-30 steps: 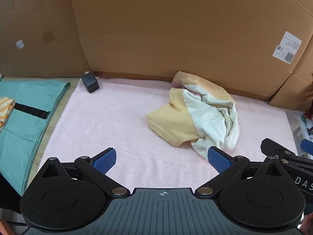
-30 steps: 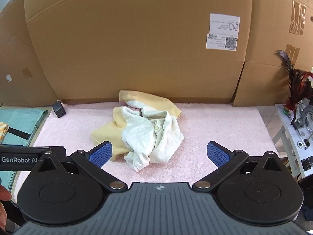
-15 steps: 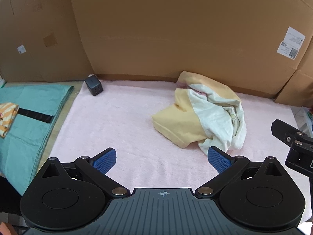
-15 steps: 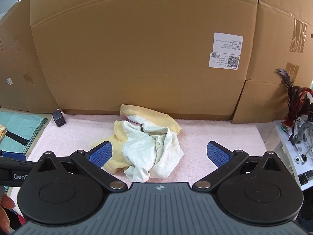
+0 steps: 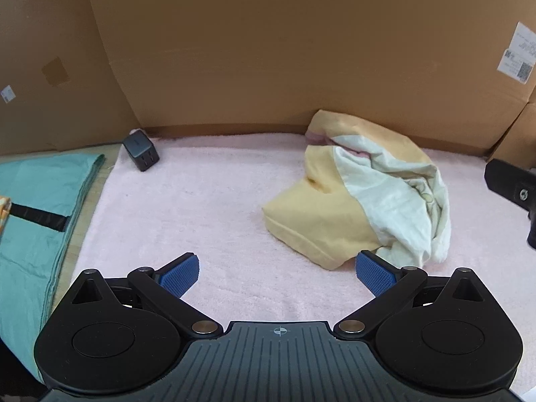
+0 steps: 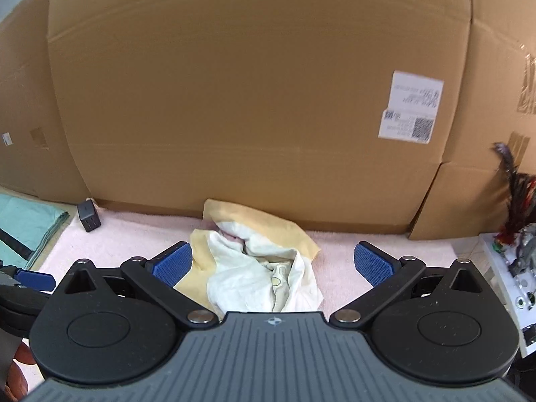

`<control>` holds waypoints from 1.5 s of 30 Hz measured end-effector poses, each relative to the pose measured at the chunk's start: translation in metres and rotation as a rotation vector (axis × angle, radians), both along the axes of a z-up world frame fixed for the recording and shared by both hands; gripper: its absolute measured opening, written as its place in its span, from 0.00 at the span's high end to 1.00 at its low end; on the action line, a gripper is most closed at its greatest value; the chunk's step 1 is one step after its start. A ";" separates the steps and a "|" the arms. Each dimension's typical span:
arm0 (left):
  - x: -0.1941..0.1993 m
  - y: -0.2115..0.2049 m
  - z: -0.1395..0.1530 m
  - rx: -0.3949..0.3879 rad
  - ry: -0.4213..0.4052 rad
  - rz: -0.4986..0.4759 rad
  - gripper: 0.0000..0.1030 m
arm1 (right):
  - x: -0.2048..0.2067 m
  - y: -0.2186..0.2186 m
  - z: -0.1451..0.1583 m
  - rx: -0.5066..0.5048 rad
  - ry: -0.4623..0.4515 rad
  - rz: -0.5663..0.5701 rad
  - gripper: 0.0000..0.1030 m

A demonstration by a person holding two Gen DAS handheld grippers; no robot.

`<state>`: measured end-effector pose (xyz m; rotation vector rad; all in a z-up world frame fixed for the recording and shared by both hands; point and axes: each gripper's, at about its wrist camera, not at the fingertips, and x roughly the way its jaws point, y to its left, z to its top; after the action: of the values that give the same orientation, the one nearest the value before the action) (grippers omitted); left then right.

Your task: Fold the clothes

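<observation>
A crumpled yellow and cream garment lies in a heap on the pink towel, near the cardboard wall. My left gripper is open, hovering over the towel short of the heap, its right pad close to the garment's front corner. In the right wrist view the same garment sits between and beyond the blue pads of my right gripper, which is open and holds nothing. The right gripper's black body shows at the right edge of the left wrist view.
A small black charger block stands at the towel's back left corner. A folded teal cloth with a black strap lies left of the towel. Cardboard walls close the back. A white stand with tools and feathers is at the right.
Both grippers have tilted upward and pulled back, so the garment sits lower in the right wrist view. The right gripper has slid toward the right edge of the left wrist view. Both remain open.
</observation>
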<state>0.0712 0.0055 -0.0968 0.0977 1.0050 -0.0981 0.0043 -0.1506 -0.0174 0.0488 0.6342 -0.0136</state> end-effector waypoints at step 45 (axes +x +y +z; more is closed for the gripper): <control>0.092 0.005 -0.111 -0.077 0.202 -0.073 0.19 | 0.111 -0.036 -0.067 0.086 0.128 0.005 0.96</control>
<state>0.1628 0.0105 -0.2073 0.0550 1.1978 -0.2169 0.1154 -0.1869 -0.0843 0.1297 0.7631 0.0157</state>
